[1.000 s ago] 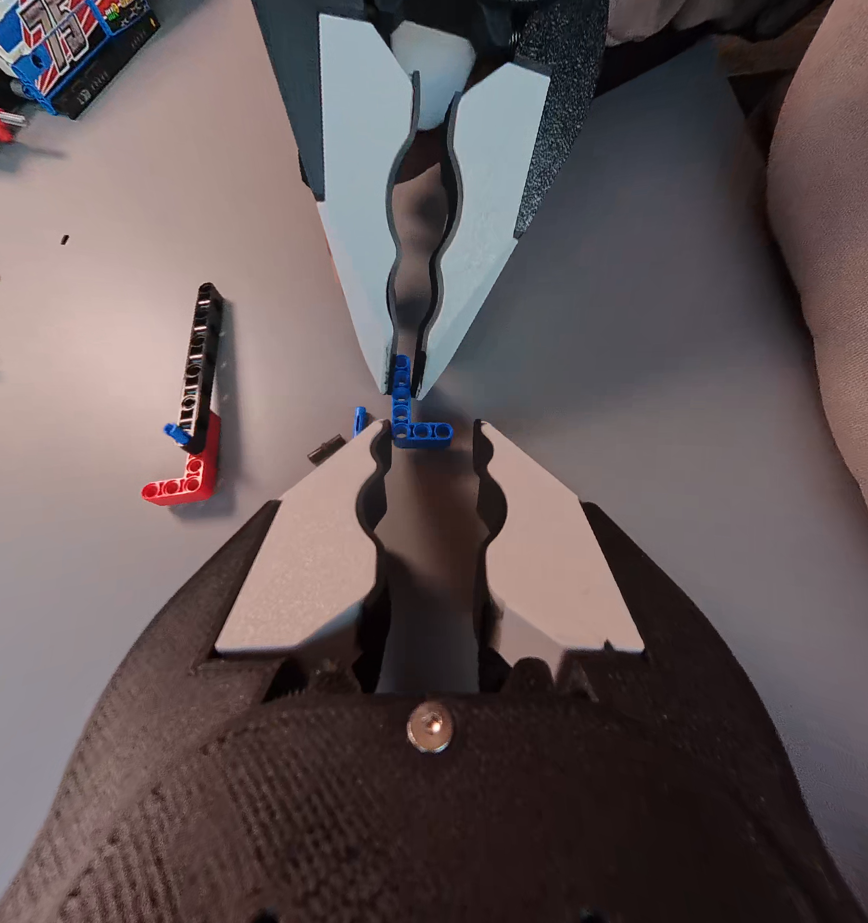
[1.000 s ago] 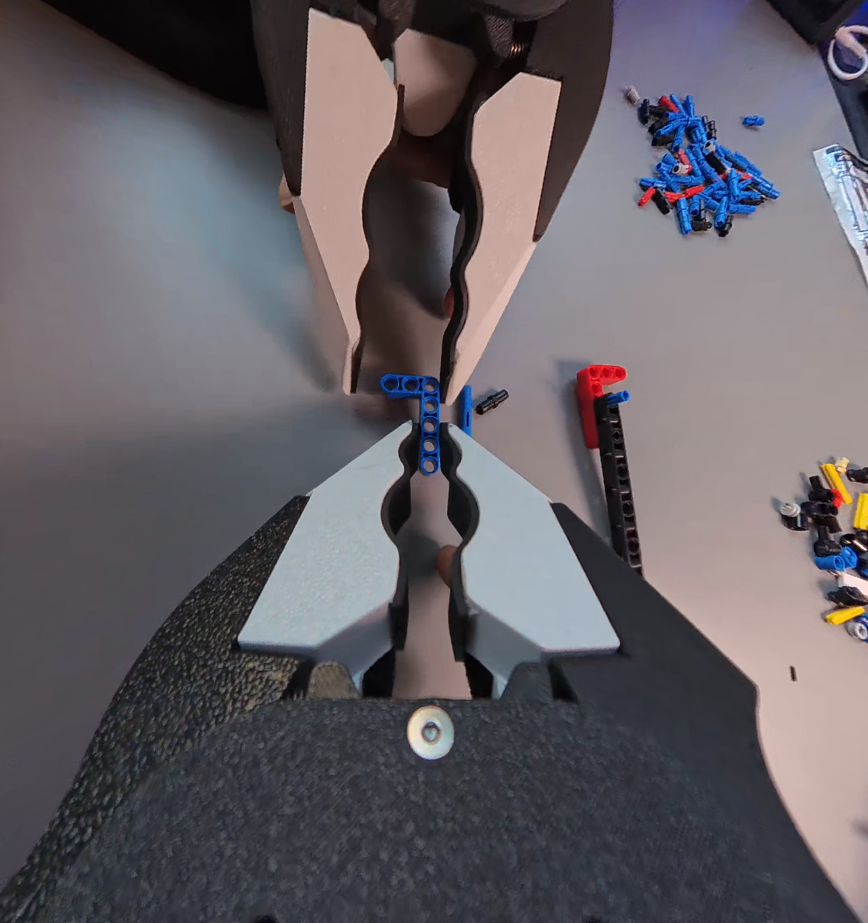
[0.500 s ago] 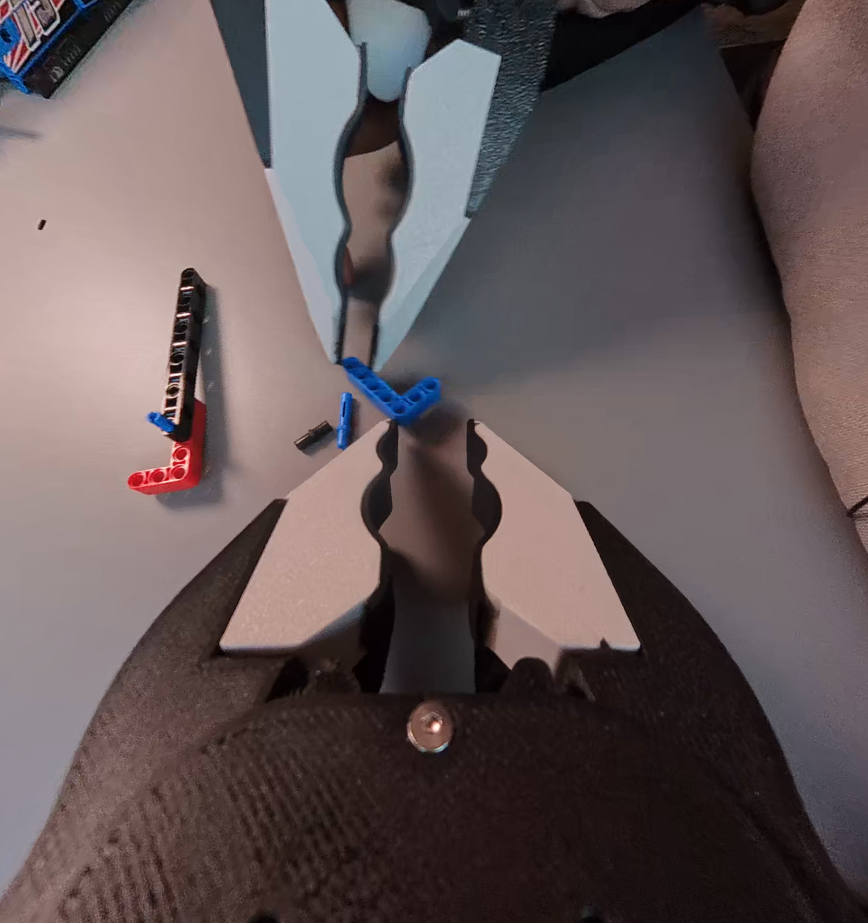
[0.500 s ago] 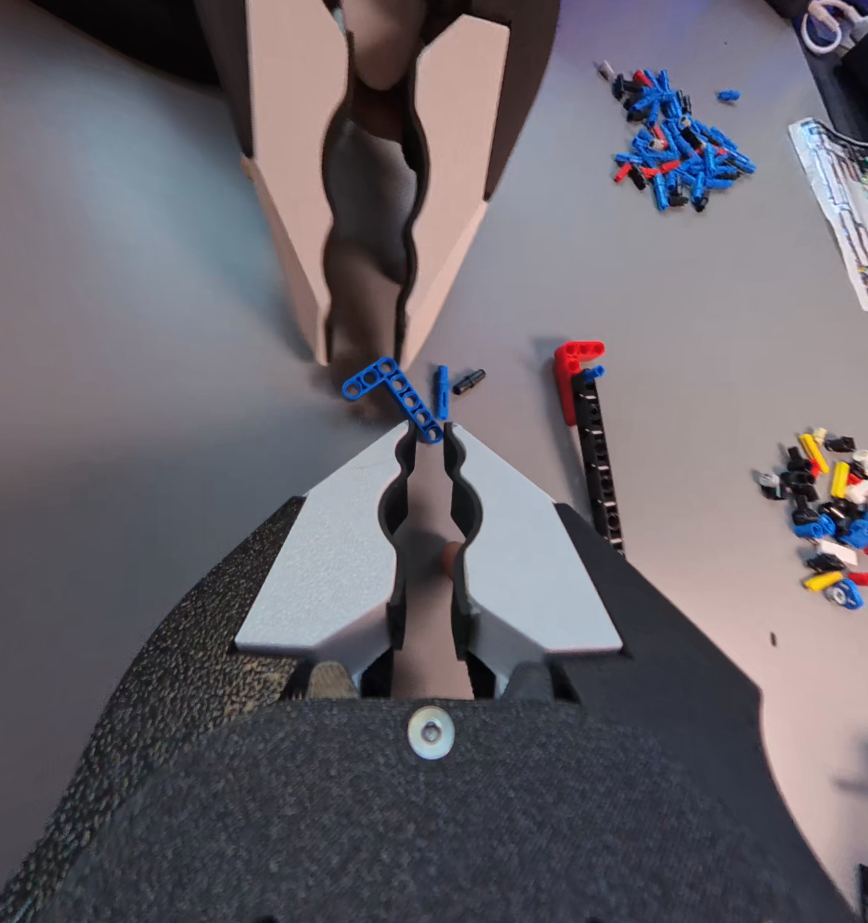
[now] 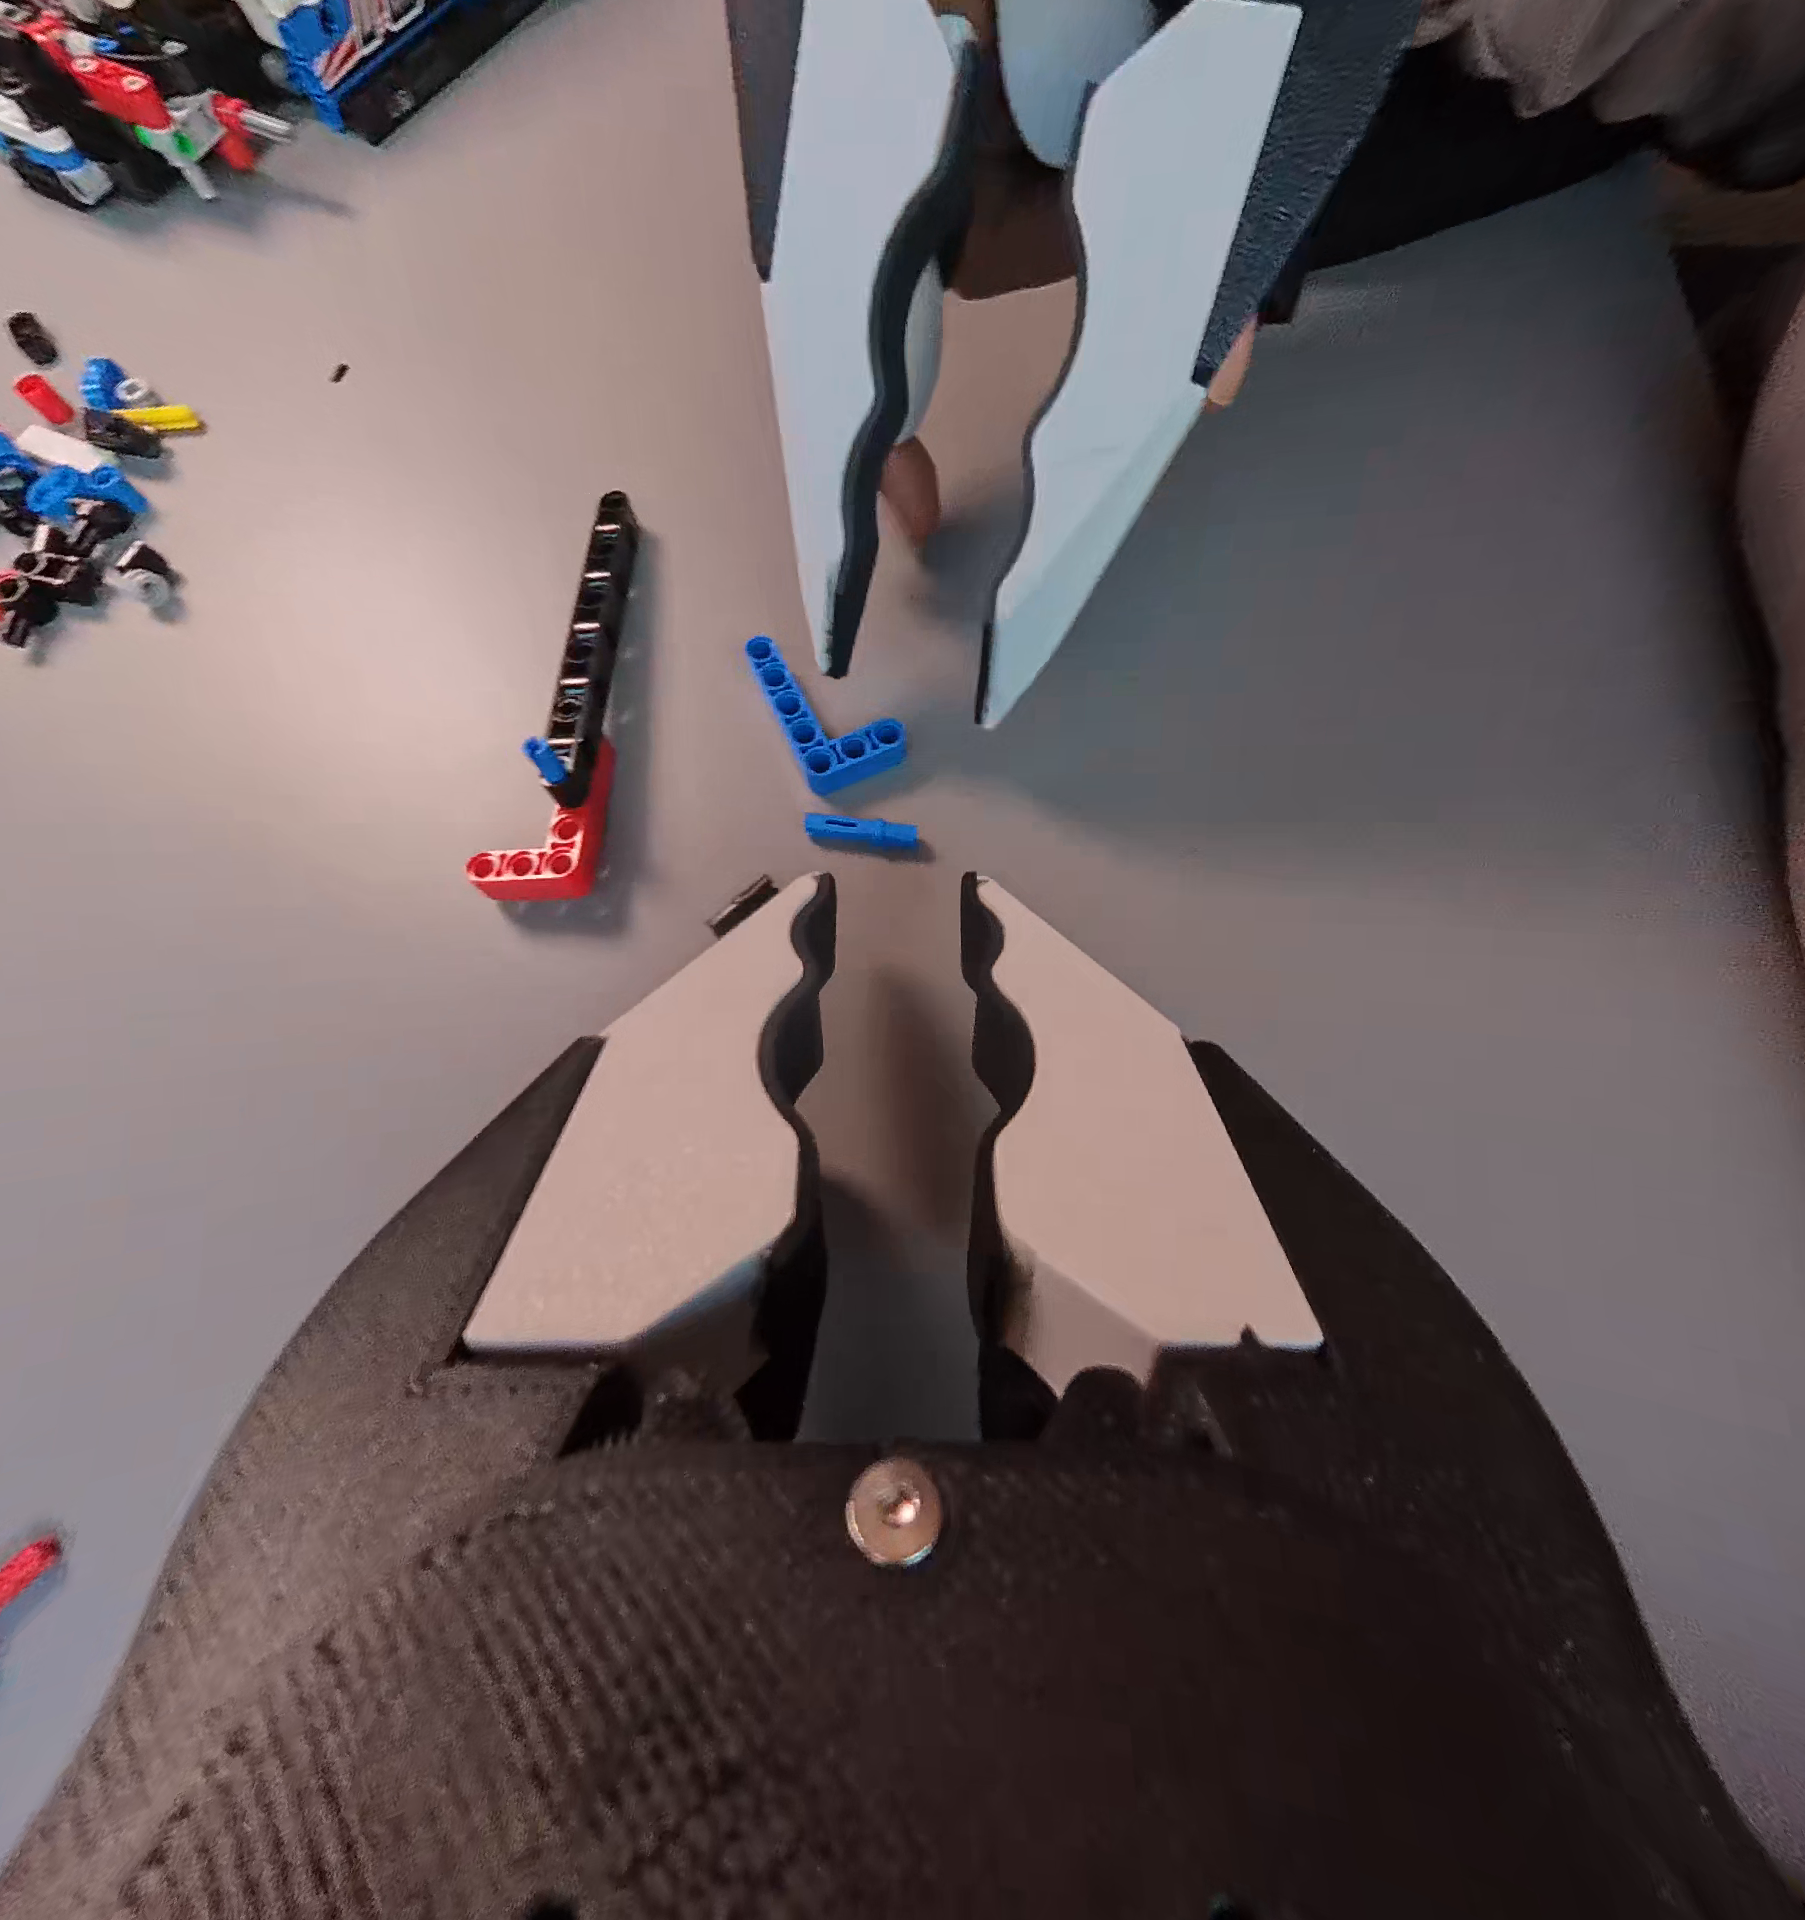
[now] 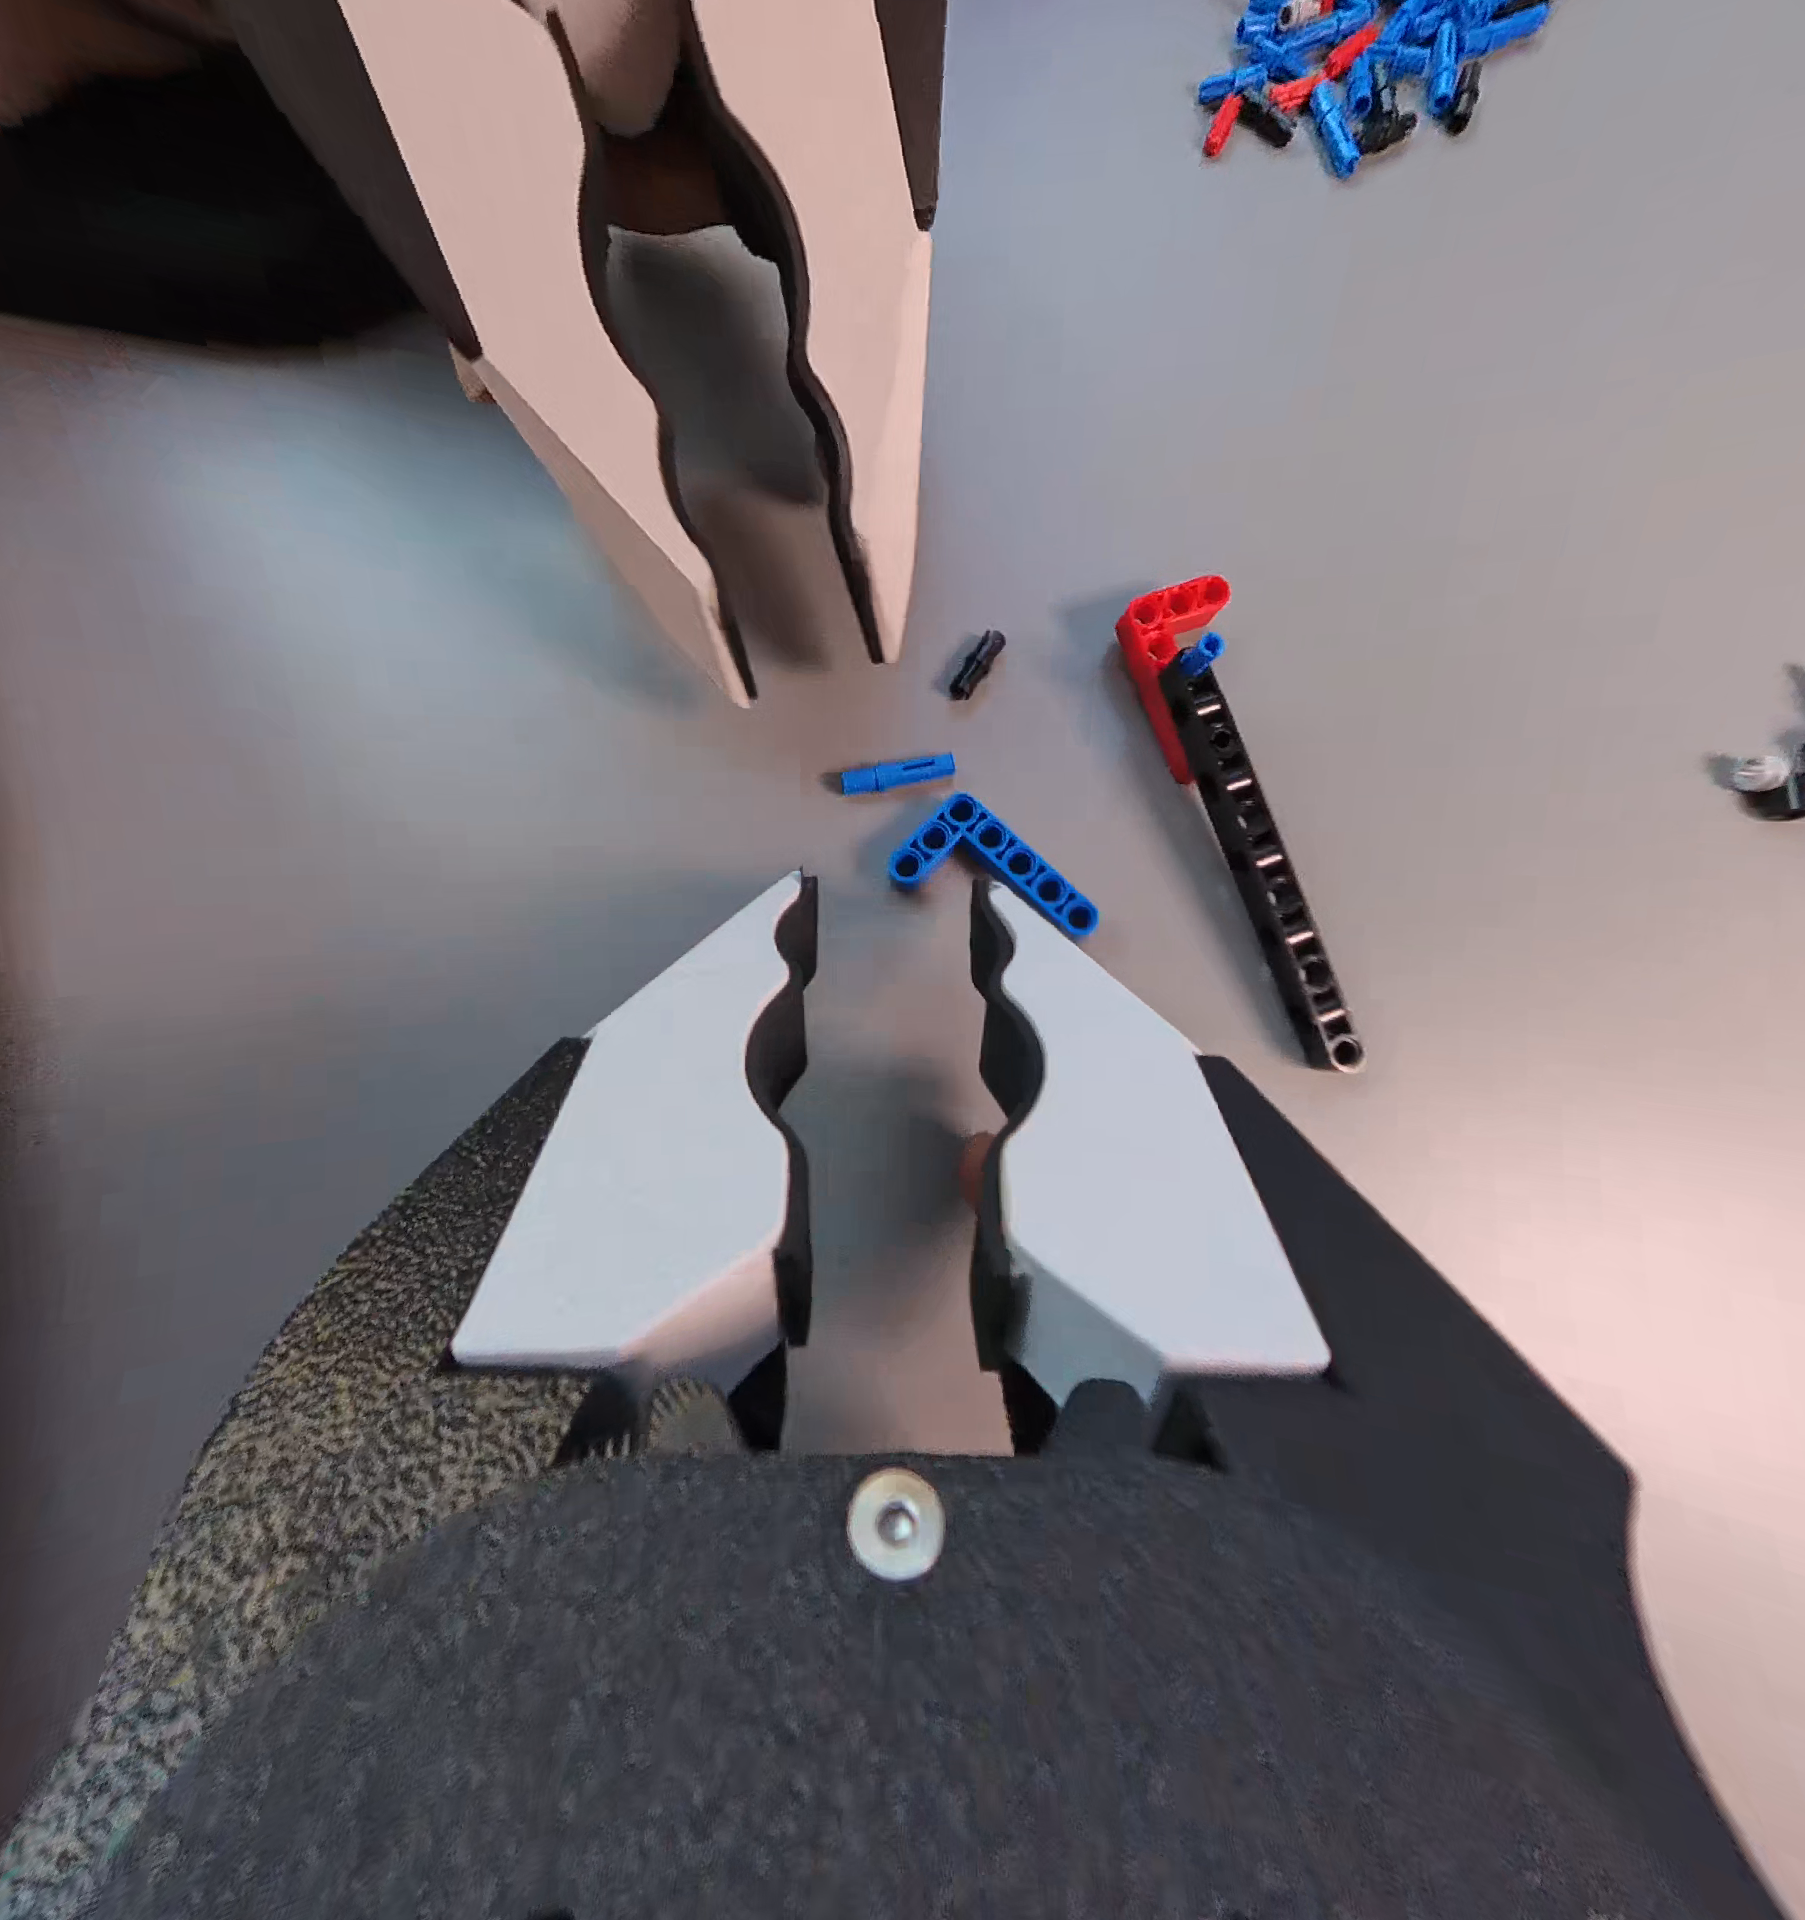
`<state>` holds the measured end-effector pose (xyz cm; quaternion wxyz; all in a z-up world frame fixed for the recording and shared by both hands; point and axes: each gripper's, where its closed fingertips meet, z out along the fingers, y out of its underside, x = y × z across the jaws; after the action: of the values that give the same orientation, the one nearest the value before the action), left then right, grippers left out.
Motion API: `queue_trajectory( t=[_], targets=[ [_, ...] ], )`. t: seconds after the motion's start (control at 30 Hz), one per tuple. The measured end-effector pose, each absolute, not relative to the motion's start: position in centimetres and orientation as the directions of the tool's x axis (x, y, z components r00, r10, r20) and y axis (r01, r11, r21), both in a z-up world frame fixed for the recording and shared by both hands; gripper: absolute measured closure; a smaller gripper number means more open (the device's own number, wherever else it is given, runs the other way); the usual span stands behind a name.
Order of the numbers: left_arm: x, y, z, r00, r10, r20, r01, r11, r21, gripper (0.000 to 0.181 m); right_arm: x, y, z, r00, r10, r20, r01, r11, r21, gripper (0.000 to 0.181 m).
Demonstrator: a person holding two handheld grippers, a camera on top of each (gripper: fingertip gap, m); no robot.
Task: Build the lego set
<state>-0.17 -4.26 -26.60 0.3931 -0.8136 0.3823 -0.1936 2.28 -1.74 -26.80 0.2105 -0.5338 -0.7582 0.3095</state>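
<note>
Tabletop (image 5: 1397, 935): plain grey surface; carries every loose part, no mat or tray in view.
Left gripper (image 5: 898, 883): jaws apart and empty, tips low over the tabletop, just short of the blue pin.
Right gripper (image 6: 893, 883): jaws apart and empty; the right tip overlaps the long arm of the blue L-beam in its own view, contact cannot be told.
Black beam with red L-piece (image 5: 586, 665): long black holed beam joined at one end to a red angle piece, a short blue pin standing out at the joint; lies flat, near the blue parts but apart from them.
Blue L-beam (image 5: 820, 717): flat on the tabletop between the two grippers, holes facing up, held by neither. Judged light, rigid hard plastic, smooth-sided, likely to skate or spin if nudged. Best grip judged across the narrow flanks of the long arm, near the corner, so that it cannot pivot.
Blue pin (image 5: 862, 829): lies on its side just beside the L-beam's corner, not touching it. Judged very light, round, prone to roll; to be taken across the middle collar, ends left free for insertion.
Black pin (image 6: 976, 665): short connector, apart from the blue pin; partly hidden by a jaw in the left wrist view.
Loose parts heap (image 5: 36, 509): mixed small pieces, well apart.
</note>
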Motion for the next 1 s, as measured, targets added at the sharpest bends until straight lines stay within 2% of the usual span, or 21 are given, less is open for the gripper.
queue_trajectory(
  t=[0.03,0.13,0.23,0.47,0.53,0.63,0.7,0.8,0.93,1.0],
  targets=[
    [-0.5,-3.9,-26.6,0.651,-0.759,0.003,-0.465,-0.402,-0.789,0.159,2.0,-1.8,-26.9,-0.314,0.949,-0.034,0.708,0.21,-0.674,0.152],
    [-1.4,-3.2,-26.3,0.689,-0.724,-0.033,-0.456,-0.397,-0.797,0.162,1.4,-1.8,-27.7,-0.292,0.956,-0.017,0.755,0.22,-0.617,0.158],
    [-1.8,-2.9,-26.0,0.701,-0.712,-0.047,-0.446,-0.386,-0.807,0.162,1.4,-2.2,-27.8,-0.345,0.939,0.007,0.753,0.282,-0.595,0.18],
    [-1.1,-3.3,-25.8,0.672,-0.74,-0.038,-0.449,-0.365,-0.816,0.158,8.2,-2.0,-27.5,-0.767,0.631,0.115,0.544,0.736,-0.403,0.181],
    [-0.7,-3.3,-26.1,0.668,-0.743,-0.04,-0.458,-0.368,-0.809,0.157,8.0,-0.5,-27.0,-0.728,0.674,0.125,0.595,0.711,-0.373,0.178],
    [-0.1,-3.2,-26.9,0.667,-0.743,-0.046,-0.48,-0.382,-0.79,0.152,5.9,-0.1,-26.0,-0.609,0.788,0.085,0.675,0.572,-0.466,0.161],
    [0.1,-3.2,-27.1,0.663,-0.746,-0.058,-0.496,-0.38,-0.781,0.152,4.0,0.7,-26.1,-0.484,0.874,0.041,0.741,0.434,-0.512,0.158],
    [0.0,-3.1,-27.1,0.671,-0.739,-0.051,-0.485,-0.386,-0.785,0.153,2.4,0.5,-26.6,-0.389,0.917,-0.091,0.8,0.287,-0.526,0.148],
    [-0.4,-3.1,-26.9,0.678,-0.733,-0.049,-0.475,-0.387,-0.79,0.154,1.3,0.4,-27.6,-0.535,0.844,0.03,0.729,0.479,-0.489,0.151],
    [-0.4,-3.0,-26.8,0.68,-0.732,-0.049,-0.473,-0.386,-0.792,0.154,1.2,0.5,-28.1,-0.576,0.816,0.053,0.714,0.533,-0.455,0.166]
  ],
)
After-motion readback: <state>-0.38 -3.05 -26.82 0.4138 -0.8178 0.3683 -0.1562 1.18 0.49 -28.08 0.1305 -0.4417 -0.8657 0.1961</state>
